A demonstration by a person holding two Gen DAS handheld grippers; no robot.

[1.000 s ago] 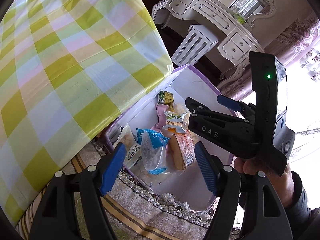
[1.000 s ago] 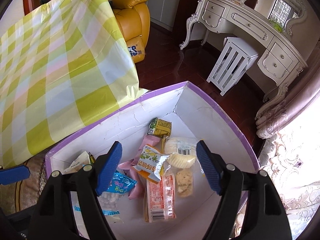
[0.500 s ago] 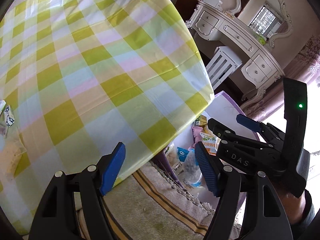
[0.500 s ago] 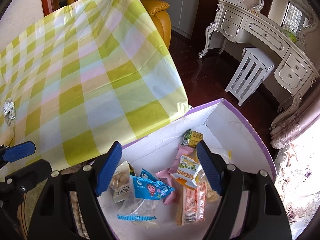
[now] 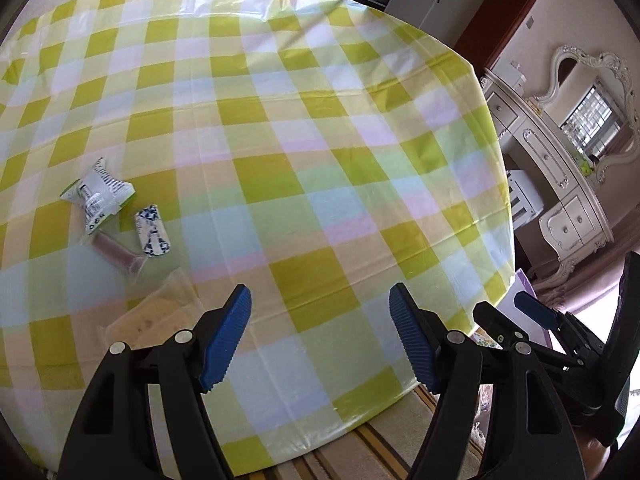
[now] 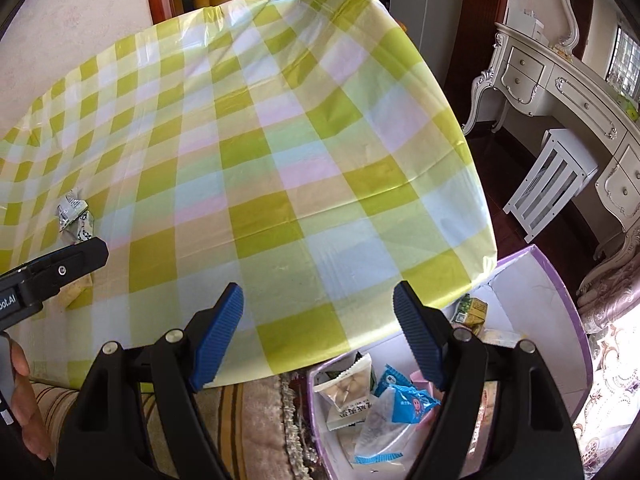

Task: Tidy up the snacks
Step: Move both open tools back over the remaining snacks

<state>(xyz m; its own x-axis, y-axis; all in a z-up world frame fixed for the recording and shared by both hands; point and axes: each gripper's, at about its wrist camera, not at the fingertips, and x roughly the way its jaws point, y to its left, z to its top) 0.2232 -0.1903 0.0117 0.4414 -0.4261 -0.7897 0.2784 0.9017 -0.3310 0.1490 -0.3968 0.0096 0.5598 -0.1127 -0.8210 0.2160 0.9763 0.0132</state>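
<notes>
**Box partly filled, four snacks waiting on the surface**

Both claws are hovering empty, each with its blue-padded jaws standing wide apart and nothing between them. The left claw [image 5: 320,336] is facing the surface [image 5: 304,128], which is wearing a yellow-green checked plastic cloth; the right claw [image 6: 318,336] is hanging over the near edge of that surface, with the white cardboard box trimmed in purple [image 6: 560,320] sitting on the floor below and to its right.

The job is looking partly done. Inside the box, a heap of wrapped snacks [image 6: 376,404] is already lying, among them a blue packet, a pale square packet and a small green carton. What is left appears to be a small cluster ahead of the left claw and well to its left: a crinkled white-and-green foil packet [image 5: 97,192], a small white packet with dark blue print [image 5: 152,232], a clear-wrapped reddish-brown bar [image 5: 116,256], and a clear bag holding something pale yellow [image 5: 156,312], this last one nearest the left finger.

The reddish-brown bar is lying flat, its long axis running diagonally from far-left to near-right relative to the left claw. The blue-printed packet is lying just beside it, pointing mostly away from the claw, leaning slightly left at its far end. The foil packet is sitting just beyond both.
</notes>
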